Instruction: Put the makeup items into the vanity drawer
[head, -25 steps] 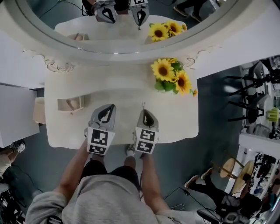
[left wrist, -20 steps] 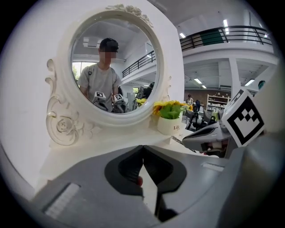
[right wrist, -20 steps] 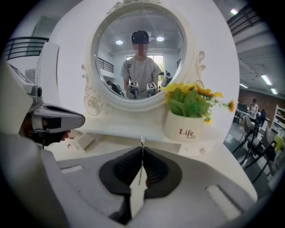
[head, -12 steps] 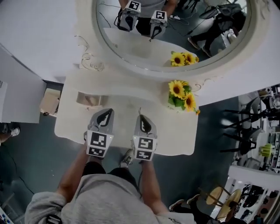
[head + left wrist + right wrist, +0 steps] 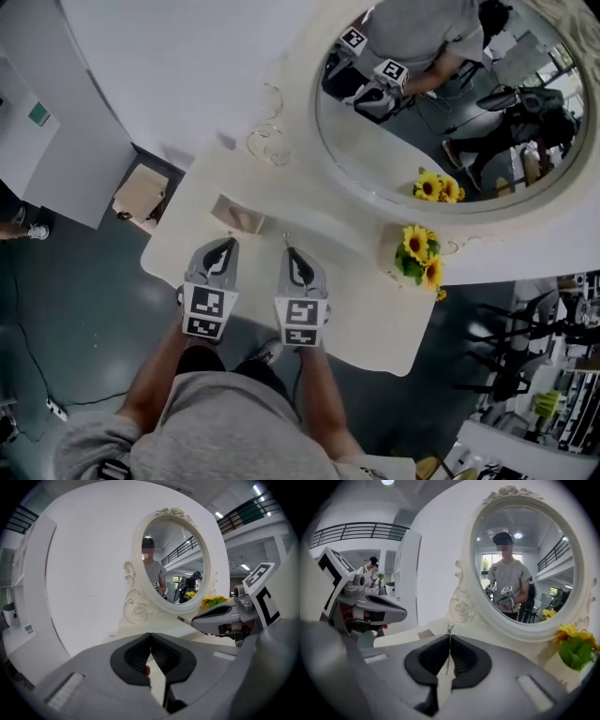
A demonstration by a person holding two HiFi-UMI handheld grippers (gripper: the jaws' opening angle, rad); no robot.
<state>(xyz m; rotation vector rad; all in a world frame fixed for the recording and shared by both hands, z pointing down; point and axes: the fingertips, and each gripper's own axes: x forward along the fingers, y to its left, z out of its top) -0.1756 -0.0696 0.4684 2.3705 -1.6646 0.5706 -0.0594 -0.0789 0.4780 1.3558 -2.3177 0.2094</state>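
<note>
Both grippers hover side by side over the front left of the cream vanity table [image 5: 361, 314]. My left gripper [image 5: 228, 241] is shut; in the left gripper view its pads [image 5: 140, 651] meet, and I cannot tell whether anything is held. My right gripper [image 5: 287, 246] is shut on a thin metal tool [image 5: 449, 631] whose tip sticks out past the pads. A small open beige box [image 5: 239, 216] sits on the tabletop just beyond the fingertips. No drawer front shows in any view.
The oval mirror [image 5: 450, 122] with its carved frame rises behind the table and reflects the person and both grippers. Sunflowers [image 5: 422, 258] stand at the back right. A white cabinet [image 5: 56, 141] and a low wooden stand [image 5: 141, 197] are at the left.
Both grippers have risen and shifted towards the table's left end, now close to the beige box. The head view has swung, so the table lies diagonally. Both jaws stay shut.
</note>
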